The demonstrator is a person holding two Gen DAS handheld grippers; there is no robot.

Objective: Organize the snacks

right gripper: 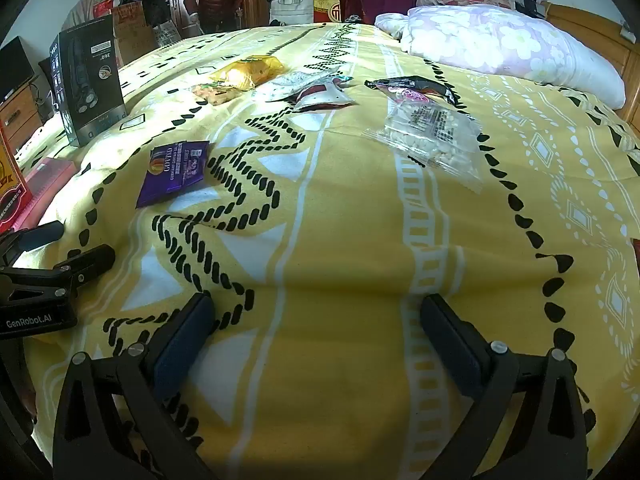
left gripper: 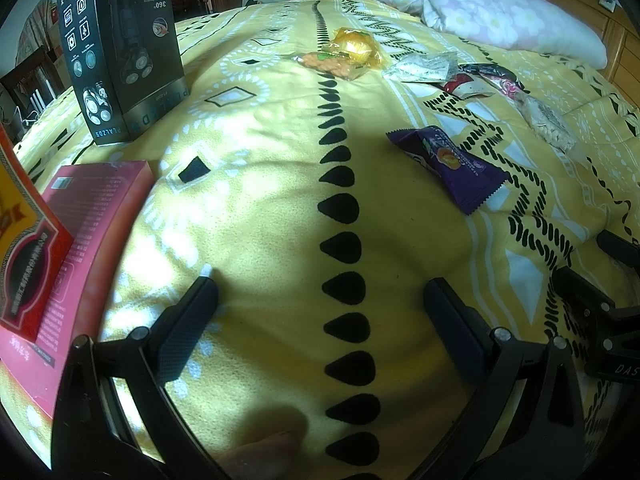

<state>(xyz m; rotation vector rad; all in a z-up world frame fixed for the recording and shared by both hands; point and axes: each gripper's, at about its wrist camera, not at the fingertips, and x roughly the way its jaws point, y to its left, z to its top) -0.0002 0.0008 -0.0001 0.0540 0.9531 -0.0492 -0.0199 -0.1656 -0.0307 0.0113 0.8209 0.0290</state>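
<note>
While unsorted, purple snack packet [right gripper: 175, 172], glossy, flat.

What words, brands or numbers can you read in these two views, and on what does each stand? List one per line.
"360°": black shaver box.
"GOVIND": purple snack packet.
"GenRobot.AI": left gripper.
"DAS", cut off: right gripper.
Print on the pink box, red box and clear bag: too small or blurred.

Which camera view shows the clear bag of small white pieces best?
The right wrist view: there the clear bag lies near the middle, with its label and white pieces visible. In the left wrist view the same bag sits far toward the right edge, smaller and stretched by the lens, so its label cannot be seen.
</note>
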